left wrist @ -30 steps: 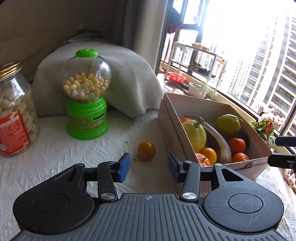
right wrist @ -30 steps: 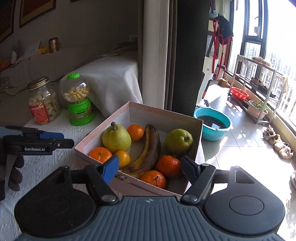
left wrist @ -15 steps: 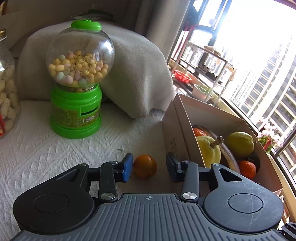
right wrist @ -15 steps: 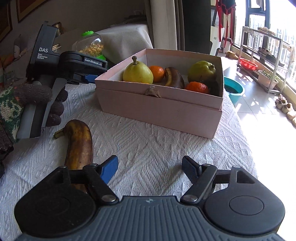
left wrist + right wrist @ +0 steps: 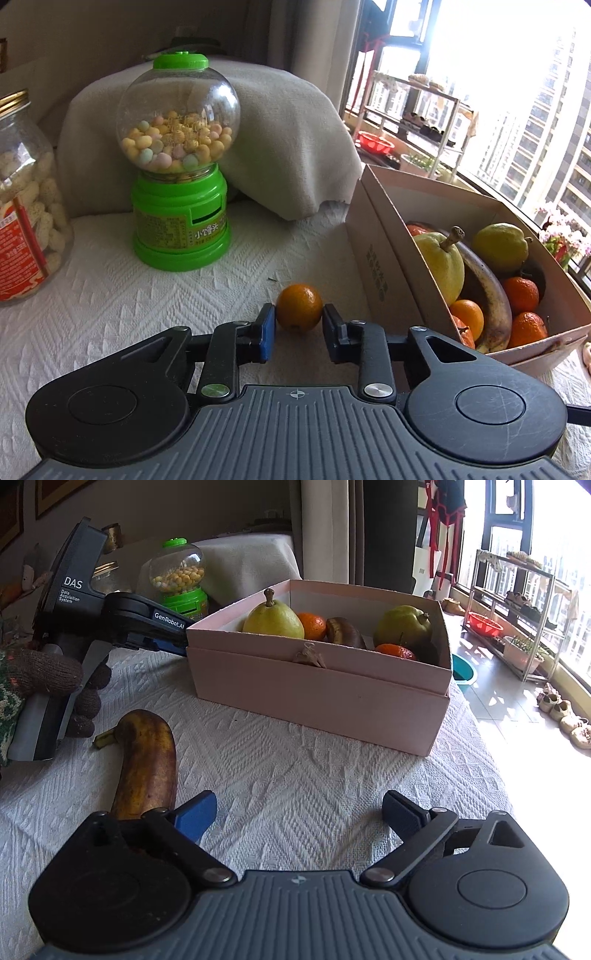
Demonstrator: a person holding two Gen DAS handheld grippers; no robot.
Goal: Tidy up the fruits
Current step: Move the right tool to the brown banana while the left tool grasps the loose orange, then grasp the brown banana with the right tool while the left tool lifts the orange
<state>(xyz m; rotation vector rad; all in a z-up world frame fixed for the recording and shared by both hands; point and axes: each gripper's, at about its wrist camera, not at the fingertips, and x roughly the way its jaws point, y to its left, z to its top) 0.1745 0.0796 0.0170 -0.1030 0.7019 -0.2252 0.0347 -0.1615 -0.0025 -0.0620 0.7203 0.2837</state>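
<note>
A small orange [image 5: 299, 308] sits on the white tablecloth just left of the pink fruit box [image 5: 373, 236]. My left gripper [image 5: 299, 325] is shut on it, a pad pressing each side. The box [image 5: 325, 698] holds two pears, a brown banana [image 5: 487, 295] and several small oranges. A second brown banana [image 5: 147, 760] lies on the cloth in front of the box. My right gripper [image 5: 299, 812] hovers low beside it with its jaws opening and only bare cloth between them; the banana lies just outside the left finger [image 5: 195, 814].
A green candy dispenser [image 5: 181, 166] and a glass jar [image 5: 26, 206] stand at the back left before a cloth-covered mound [image 5: 288, 147]. A gloved hand [image 5: 48, 675] holds the left tool. The table's edge runs at the right, above a teal basin [image 5: 463, 670].
The left jaws closed in onto the small orange. My right gripper dropped from above the box to just over the cloth in front of it, and its jaws spread wider.
</note>
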